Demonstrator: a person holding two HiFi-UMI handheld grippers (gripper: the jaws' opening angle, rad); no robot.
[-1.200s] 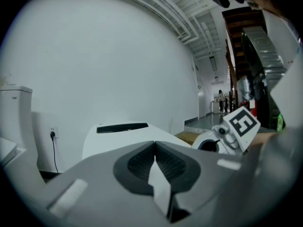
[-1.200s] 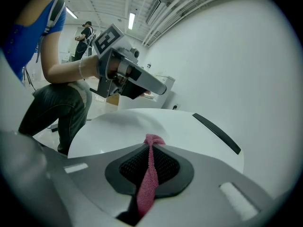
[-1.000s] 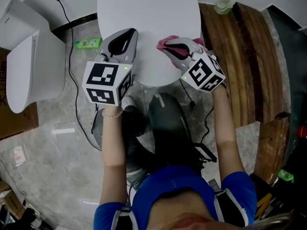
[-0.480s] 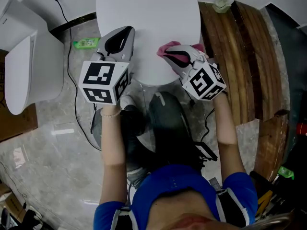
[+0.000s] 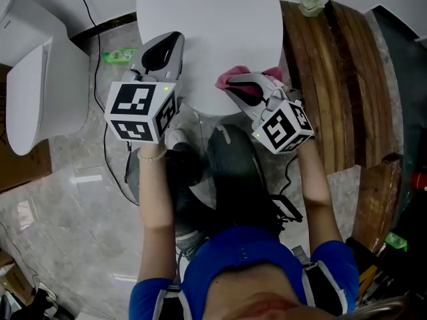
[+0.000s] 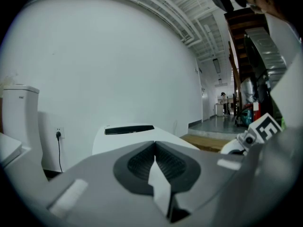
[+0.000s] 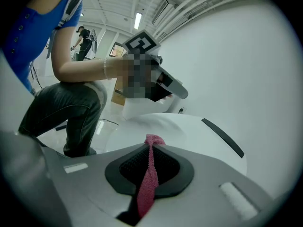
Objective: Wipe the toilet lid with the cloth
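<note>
My right tongs (image 5: 233, 84) are clamped on the one pink terry cloth (image 5: 235, 71). The right gripper view shows it as a thin strip pinched between the dark pads, with a small tuft poking out past the tips. My left tongs (image 5: 172, 42) are closed pad to pad on nothing and hover over the left near edge of the smooth white oval toilet lid (image 5: 207, 19). The cloth sits at the lid's near right edge, but I cannot tell whether it presses on the surface or hangs just above it. I judge the wiping to be under way at the front rim. The lid looks evenly white, with no streaks to show which parts are done, so I would count the broad middle and the far end by the hinge as left to cover. By my count there are one lid, one cloth and two tongs. Away from the task, one second white toilet (image 5: 40, 79) stands to the left and one small green bottle (image 5: 120, 57) lies on the marble floor (image 5: 60, 199).
</note>
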